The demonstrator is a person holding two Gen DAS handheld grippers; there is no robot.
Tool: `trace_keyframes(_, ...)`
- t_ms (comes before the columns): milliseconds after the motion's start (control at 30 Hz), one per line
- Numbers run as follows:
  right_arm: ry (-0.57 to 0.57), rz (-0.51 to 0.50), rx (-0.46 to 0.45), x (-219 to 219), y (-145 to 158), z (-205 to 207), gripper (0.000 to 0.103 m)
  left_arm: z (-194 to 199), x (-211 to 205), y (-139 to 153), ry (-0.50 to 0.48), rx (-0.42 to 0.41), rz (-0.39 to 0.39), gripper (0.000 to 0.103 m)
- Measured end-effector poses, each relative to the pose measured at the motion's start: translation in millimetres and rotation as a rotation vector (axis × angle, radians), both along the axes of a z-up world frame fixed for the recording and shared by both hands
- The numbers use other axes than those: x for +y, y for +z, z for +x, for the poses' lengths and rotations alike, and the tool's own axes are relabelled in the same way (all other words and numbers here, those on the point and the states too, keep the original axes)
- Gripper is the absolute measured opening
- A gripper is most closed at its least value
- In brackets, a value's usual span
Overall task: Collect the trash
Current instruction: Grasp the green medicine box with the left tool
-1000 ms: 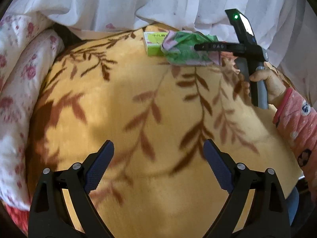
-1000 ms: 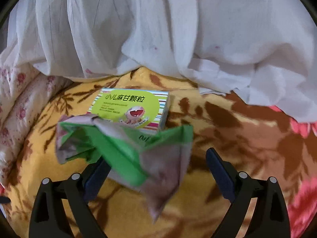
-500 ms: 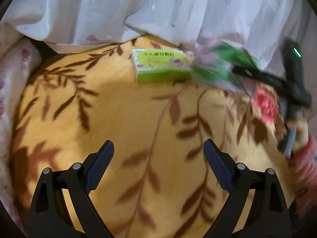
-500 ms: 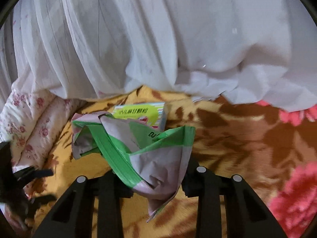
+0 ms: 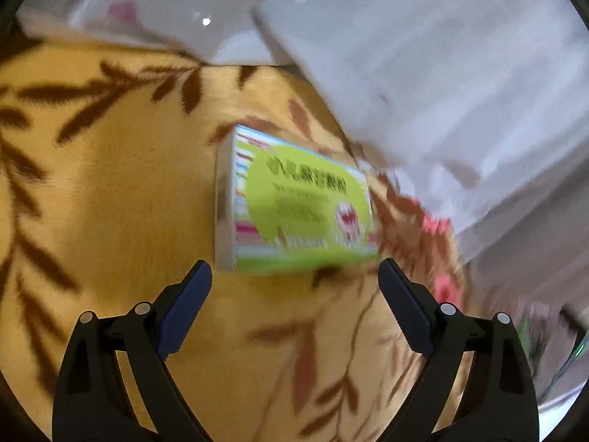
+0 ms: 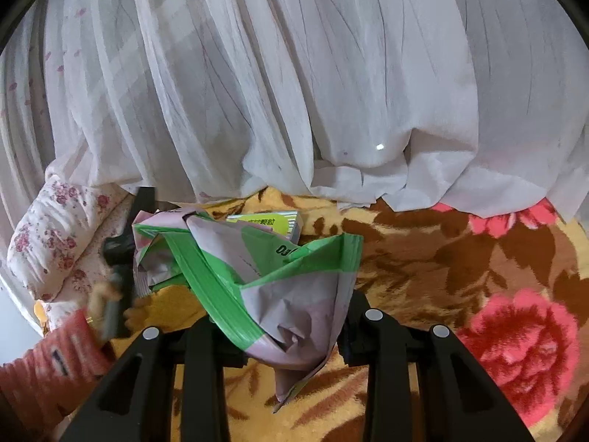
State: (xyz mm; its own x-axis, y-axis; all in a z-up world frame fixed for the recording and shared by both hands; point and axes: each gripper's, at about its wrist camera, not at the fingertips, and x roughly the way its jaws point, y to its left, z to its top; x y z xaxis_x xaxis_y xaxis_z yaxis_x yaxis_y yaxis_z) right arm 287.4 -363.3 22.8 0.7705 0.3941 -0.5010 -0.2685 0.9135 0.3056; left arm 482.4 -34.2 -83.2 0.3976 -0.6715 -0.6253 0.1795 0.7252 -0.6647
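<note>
A lime-green medicine box (image 5: 298, 202) lies flat on the yellow leaf-patterned blanket (image 5: 121, 199), blurred by motion. My left gripper (image 5: 294, 280) hangs open just short of the box, its blue pads (image 5: 184, 305) wider than the box. In the right wrist view my right gripper (image 6: 279, 331) is shut on a crumpled green and grey wrapper (image 6: 257, 276), lifted above the blanket. The box (image 6: 272, 223) peeks out behind the wrapper. The left gripper's handle (image 6: 121, 258) and the hand holding it show at the left edge.
A white sheer curtain (image 6: 294, 92) hangs down onto the far edge of the blanket. A pink-flowered white pillow (image 6: 55, 239) lies at the left. Red roses (image 6: 522, 346) pattern the blanket at the right. A red sleeve (image 6: 48, 364) is at lower left.
My left gripper swept right and closer to the box, which now fills the middle of its view. My right gripper shut on the wrapper and lifted it away from the box.
</note>
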Motion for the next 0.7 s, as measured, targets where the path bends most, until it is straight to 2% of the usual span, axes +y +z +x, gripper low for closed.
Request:
trace_keyframes(167, 0.007, -0.017, -0.015, 0.0, 1.2, -4.5, 0.034, 17.0, 7.5, -21.9, 0.023, 0.064, -0.135, 0.089)
trace_keyframes(267, 0.006, -0.004, -0.008, -1.7, -1.7, -3.2, 0.034, 18.9, 3.1, -22.2, 0.018, 0.033, -0.152, 0.089)
trace_keyframes(333, 0.001, 0.002, -0.006, -2.3, -3.6, -3.3, 0.034, 21.9, -2.6, -23.0, 0.021, 0.023, -0.126, 0.087)
trace_keyframes(400, 0.001, 0.006, -0.002, -2.2, -6.1, -3.1, 0.034, 23.1, -9.9, -23.1, 0.026, 0.008, -0.068, 0.075)
trace_keyframes(433, 0.001, 0.007, 0.001, -2.1, -7.0, -3.2, 0.034, 24.6, -11.3, -24.0, 0.031, 0.010, -0.049, 0.061)
trace_keyframes(467, 0.000, 0.005, 0.003, -1.8, -8.0, -3.2, 0.034, 24.8, -10.9, -25.1, 0.039, 0.016, -0.040, 0.060)
trace_keyframes(567, -0.006, 0.005, 0.014, -1.2, -10.7, -5.0, 0.034, 21.5, -2.7, -23.7, 0.045, 0.024, -0.083, 0.052)
trace_keyframes(700, -0.017, 0.004, 0.011, -0.5, -8.3, -12.9, 0.034, 3.8, -4.9, -6.9, 0.030, -0.012, -0.078, 0.041)
